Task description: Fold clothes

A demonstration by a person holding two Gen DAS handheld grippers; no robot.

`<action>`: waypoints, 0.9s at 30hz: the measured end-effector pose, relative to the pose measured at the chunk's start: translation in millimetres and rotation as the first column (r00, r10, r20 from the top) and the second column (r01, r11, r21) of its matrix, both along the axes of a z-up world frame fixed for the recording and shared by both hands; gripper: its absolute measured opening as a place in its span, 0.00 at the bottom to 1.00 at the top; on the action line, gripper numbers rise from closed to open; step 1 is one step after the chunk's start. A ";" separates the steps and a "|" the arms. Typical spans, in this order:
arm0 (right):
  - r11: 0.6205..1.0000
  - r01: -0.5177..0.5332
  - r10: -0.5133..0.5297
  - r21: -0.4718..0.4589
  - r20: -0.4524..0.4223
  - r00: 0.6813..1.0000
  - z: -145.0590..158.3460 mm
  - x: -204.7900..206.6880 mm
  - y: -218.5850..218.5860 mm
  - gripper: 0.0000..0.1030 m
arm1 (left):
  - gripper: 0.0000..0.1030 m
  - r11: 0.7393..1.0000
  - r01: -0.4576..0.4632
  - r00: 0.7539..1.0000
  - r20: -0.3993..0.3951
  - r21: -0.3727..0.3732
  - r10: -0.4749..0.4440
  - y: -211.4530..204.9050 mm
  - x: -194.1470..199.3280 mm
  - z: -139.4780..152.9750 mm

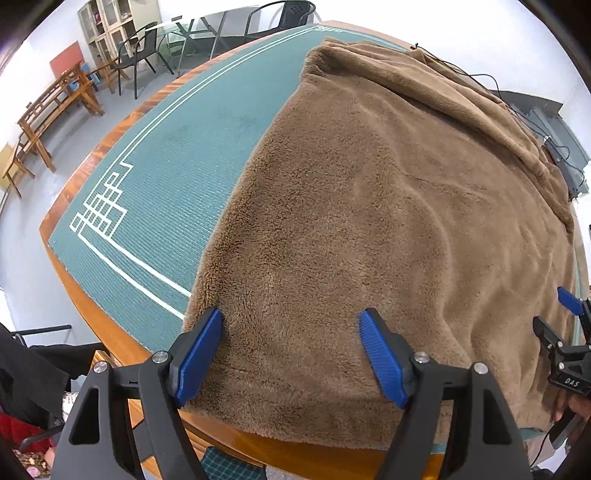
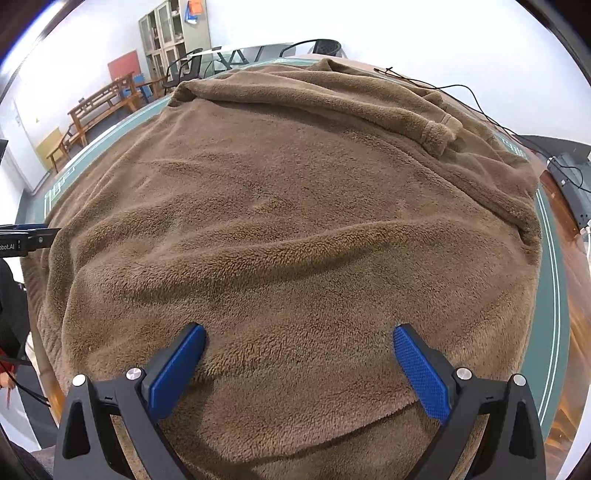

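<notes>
A brown fleece garment (image 1: 369, 206) lies spread on the green table mat (image 1: 177, 162); it fills the right wrist view (image 2: 288, 221), with a sleeve and its cuff (image 2: 439, 134) folded across the far part. My left gripper (image 1: 291, 321) is open, its blue fingers standing over the garment's near left edge by the table rim. My right gripper (image 2: 299, 336) is open over the garment's near part, holding nothing. The right gripper also shows at the right edge of the left wrist view (image 1: 569, 332).
The wooden table rim (image 1: 92, 306) runs along the near and left sides. A black cable (image 2: 461, 92) lies on the table's far right. Wooden benches (image 1: 55, 107), chairs (image 1: 140, 55) and a cabinet (image 1: 110, 26) stand across the room.
</notes>
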State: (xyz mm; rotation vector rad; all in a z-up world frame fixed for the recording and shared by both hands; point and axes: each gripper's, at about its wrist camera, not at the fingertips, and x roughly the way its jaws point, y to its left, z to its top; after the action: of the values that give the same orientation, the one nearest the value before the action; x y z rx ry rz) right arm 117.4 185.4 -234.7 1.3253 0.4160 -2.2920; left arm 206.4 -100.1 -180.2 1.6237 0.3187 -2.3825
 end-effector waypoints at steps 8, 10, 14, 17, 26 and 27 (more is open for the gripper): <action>1.000 -0.004 0.004 -0.008 -0.013 1.000 1.7 2.0 2.9 0.99 | 0.80 1.000 0.000 1.000 -0.002 -0.020 0.000 6.1 -0.3 -1.4; 1.000 -0.004 0.004 -0.009 -0.016 1.000 1.9 3.4 3.4 0.99 | 0.80 1.000 -0.003 1.000 0.000 -0.019 0.003 6.7 -1.0 -1.3; 1.000 -0.004 0.004 -0.011 -0.017 1.000 3.0 8.9 6.9 0.99 | 0.80 1.000 -0.004 1.000 0.004 -0.020 0.004 8.0 -2.1 -1.0; 1.000 -0.005 0.004 -0.010 -0.015 1.000 -4.6 6.1 7.3 0.99 | 0.80 1.000 -0.003 1.000 0.009 -0.019 0.003 8.9 -3.6 -0.9; 0.999 0.036 -0.036 -0.003 0.060 0.998 4.1 5.8 10.9 0.99 | 0.81 1.000 -0.001 1.000 0.016 -0.016 0.001 9.6 -10.3 -2.4; 0.999 0.047 -0.046 -0.014 0.068 0.997 6.7 6.9 14.0 0.99 | 0.81 1.000 -0.003 1.000 0.015 -0.018 0.003 11.3 -10.1 -1.9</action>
State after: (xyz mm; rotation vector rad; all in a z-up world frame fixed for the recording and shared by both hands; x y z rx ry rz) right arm 124.2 199.3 -228.0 1.4140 0.3481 -2.2758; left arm 196.3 -88.8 -182.0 1.6313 0.2962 -2.3635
